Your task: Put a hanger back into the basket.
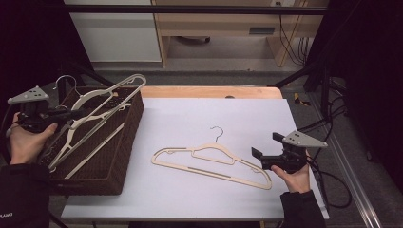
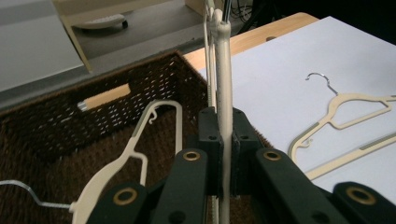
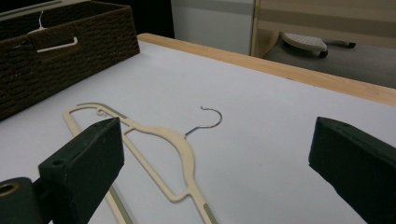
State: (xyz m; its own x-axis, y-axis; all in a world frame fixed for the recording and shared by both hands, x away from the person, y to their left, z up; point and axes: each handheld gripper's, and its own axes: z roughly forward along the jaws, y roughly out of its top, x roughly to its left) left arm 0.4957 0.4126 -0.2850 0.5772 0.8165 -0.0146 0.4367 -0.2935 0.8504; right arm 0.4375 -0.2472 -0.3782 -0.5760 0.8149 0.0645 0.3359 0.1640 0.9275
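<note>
A white-covered surface [image 1: 199, 190] with a wooden far edge is seen across the middle of the high view. At the left of that frame, a dark woven basket [image 1: 128, 142] is set on the surface's left edge, and several cream hangers are piled inside it.

In the lower middle of the high view, a cream hanger [image 1: 209, 164] with a metal hook is laid flat on the surface, well apart from the basket, its hook pointed toward the top of the frame. The same hanger is seen at the right edge of the left gripper view [image 2: 345, 116] and in the lower middle of the right gripper view [image 3: 173, 144].

A second hanger [image 1: 102, 111] is held over the basket at the left of the high view, its long bar slanted up toward the upper middle of the frame. In the left gripper view this held hanger [image 2: 224, 93] is shown as a thin cream bar running straight up the centre of the frame.

The left gripper [image 1: 62, 114] is gripped by a hand at the far left of the high view. Its fingers [image 2: 208, 140] are clamped tight on the held hanger's bar, with one pad pressed on each side.

The right gripper [image 1: 259, 159] is held at the lower right of the high view, just beside the flat hanger's right end. Its fingers [image 3: 88, 154] are spread wide apart, with nothing between them, above the surface.
</note>
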